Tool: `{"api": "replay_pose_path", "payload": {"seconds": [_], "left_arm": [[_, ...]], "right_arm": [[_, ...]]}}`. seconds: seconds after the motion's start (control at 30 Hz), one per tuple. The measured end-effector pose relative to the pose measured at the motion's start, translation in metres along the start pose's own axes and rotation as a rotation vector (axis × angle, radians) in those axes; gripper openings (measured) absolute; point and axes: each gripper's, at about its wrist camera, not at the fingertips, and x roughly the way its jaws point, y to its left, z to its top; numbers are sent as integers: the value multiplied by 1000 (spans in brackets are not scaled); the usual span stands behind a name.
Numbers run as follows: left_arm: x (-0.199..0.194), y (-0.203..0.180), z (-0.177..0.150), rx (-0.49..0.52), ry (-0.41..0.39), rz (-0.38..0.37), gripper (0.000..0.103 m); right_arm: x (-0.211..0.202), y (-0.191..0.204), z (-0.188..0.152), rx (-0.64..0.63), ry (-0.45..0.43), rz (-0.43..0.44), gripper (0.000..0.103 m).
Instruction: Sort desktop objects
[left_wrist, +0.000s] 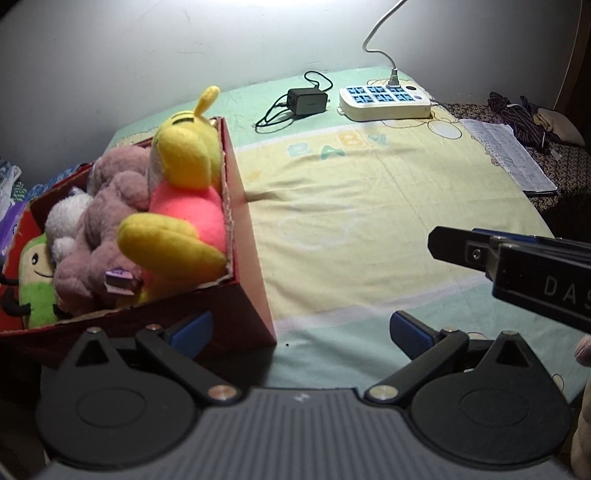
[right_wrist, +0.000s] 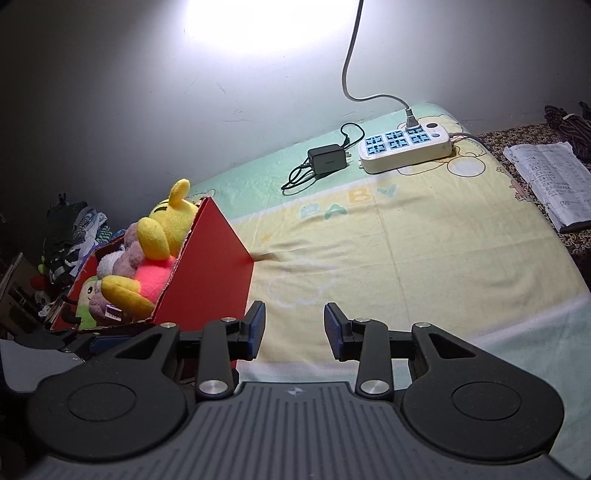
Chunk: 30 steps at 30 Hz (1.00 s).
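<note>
Piled high in the red box (left_wrist: 255, 258): a yellow bear plush (left_wrist: 181, 206) in a pink top, sitting on top and leaning against the box's right wall, ear poking above the rim; just beside it, deeper in the box, a mauve plush (left_wrist: 110, 221), a white plush (left_wrist: 66, 218) and a green plush (left_wrist: 37, 284) against the far-left wall. Overfilled, so likely to spill if the box gets bumped or tipped, the bear first, being highest and least held in. Small purple tag (left_wrist: 119, 282) hanging near the front rim, easy to snag.

Box itself resting on the bed (left_wrist: 351, 229), on a soft wrinkled sheet that puckers at the box's right corner; unsteady footing, could tilt under any sideways push.

Left hand-held gripper (left_wrist: 301, 330) spread wide, holding nothing, low and just in front of the box's near right corner; a forward nudge could shove or topple the box. Right hand-held gripper (right_wrist: 294, 330) also spread and empty, to the right of the box, its left finger close to the red wall; risk of clipping it.

Well beyond the box, toward the wall: a black charger (right_wrist: 328, 158) with a loose cable, then a white power strip (right_wrist: 406, 147) with a plug in it. Cable liable to catch and drag if lifted carelessly. Farther right of the box, a stack of papers (right_wrist: 546, 177) at the bed's edge, could slide off
</note>
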Motion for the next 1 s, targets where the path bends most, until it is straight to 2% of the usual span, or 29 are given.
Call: {"api": "replay_pose_path", "payload": {"seconds": [0.5, 1.0], "left_arm": [[24, -33, 6, 11, 98, -40, 102], [29, -56, 11, 48, 119, -42, 102]], "right_arm": [[1, -35, 1, 16, 46, -85, 39], [-1, -54, 2, 62, 47, -146, 44]]}}
